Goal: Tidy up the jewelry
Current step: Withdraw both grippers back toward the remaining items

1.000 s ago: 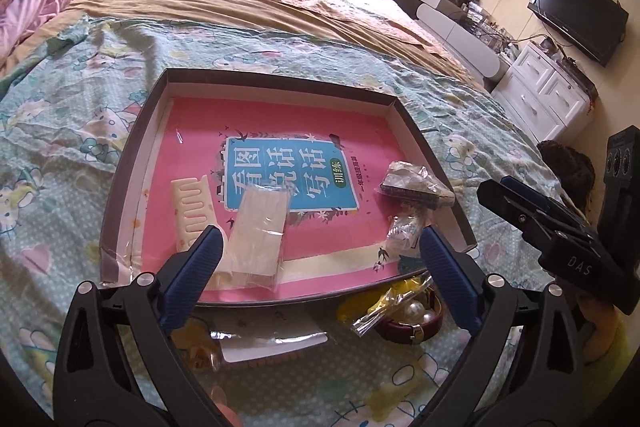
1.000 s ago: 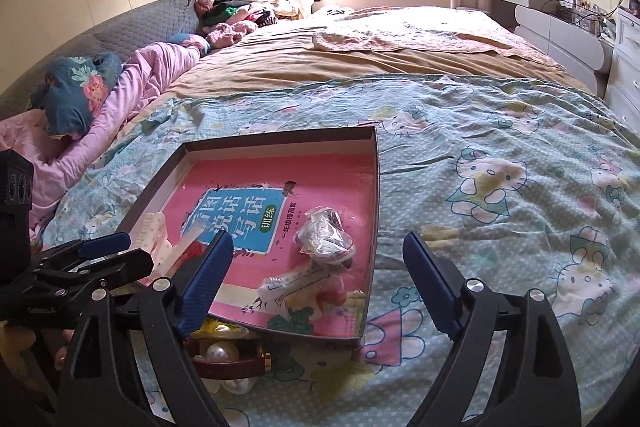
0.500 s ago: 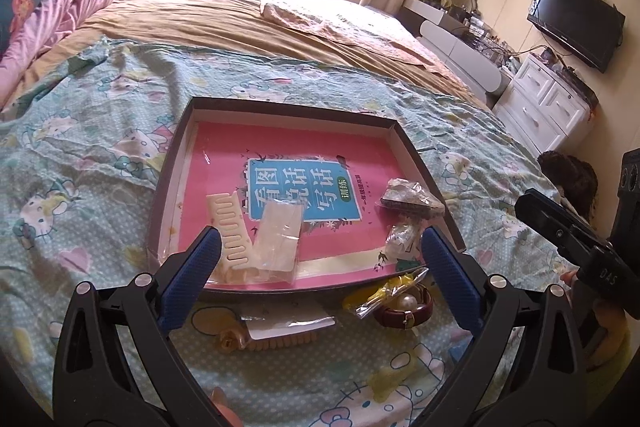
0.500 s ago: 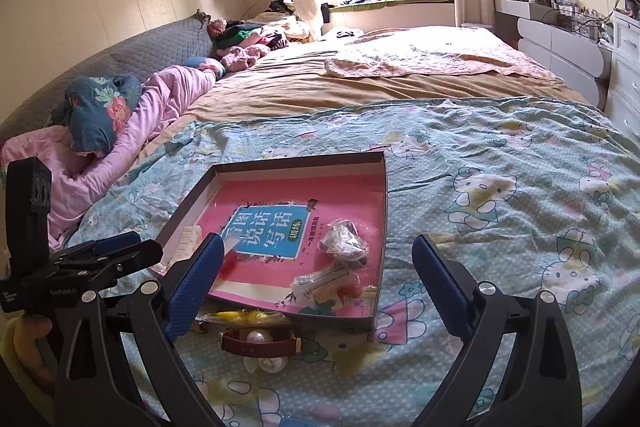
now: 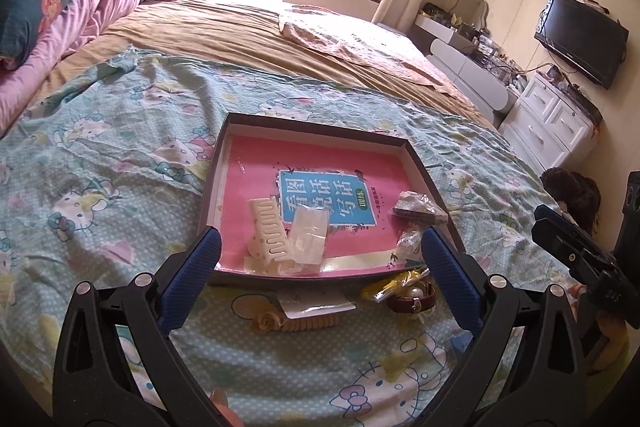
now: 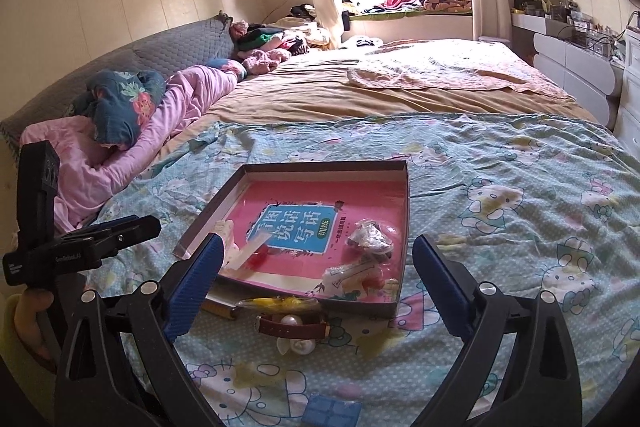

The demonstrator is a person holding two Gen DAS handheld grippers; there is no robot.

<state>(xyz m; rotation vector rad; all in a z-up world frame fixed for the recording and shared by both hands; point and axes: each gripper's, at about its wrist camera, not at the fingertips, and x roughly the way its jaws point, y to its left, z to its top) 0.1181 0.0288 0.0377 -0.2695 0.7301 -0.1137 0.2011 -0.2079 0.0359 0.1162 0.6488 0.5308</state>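
Note:
A shallow dark box [image 5: 224, 147] [image 6: 404, 211] with a pink book in it lies on the bed. Inside it are a cream hair claw [image 5: 266, 233], a flat clear packet [image 5: 308, 235] and bagged jewelry [image 5: 418, 207] [image 6: 370, 237]. In front of the box lie a cream spiral hair tie with a rose [image 5: 296, 323], a brown strap with pearls [image 5: 412, 301] [image 6: 292, 325] and a yellow bagged item [image 6: 276, 303]. My left gripper [image 5: 320, 283] is open and empty, above the items before the box. My right gripper [image 6: 316, 287] is open and empty, likewise.
The bed has a Hello Kitty sheet [image 5: 120, 163], a tan blanket [image 5: 240, 35] and pink bedding [image 6: 132, 147] at the left. A blue square thing [image 6: 332, 411] lies near me. White drawers [image 5: 552, 123] and a TV [image 5: 580, 35] stand at the right.
Both grippers have pulled back and risen from the box, so more of the bed and the items in front of it show. Both stay open.

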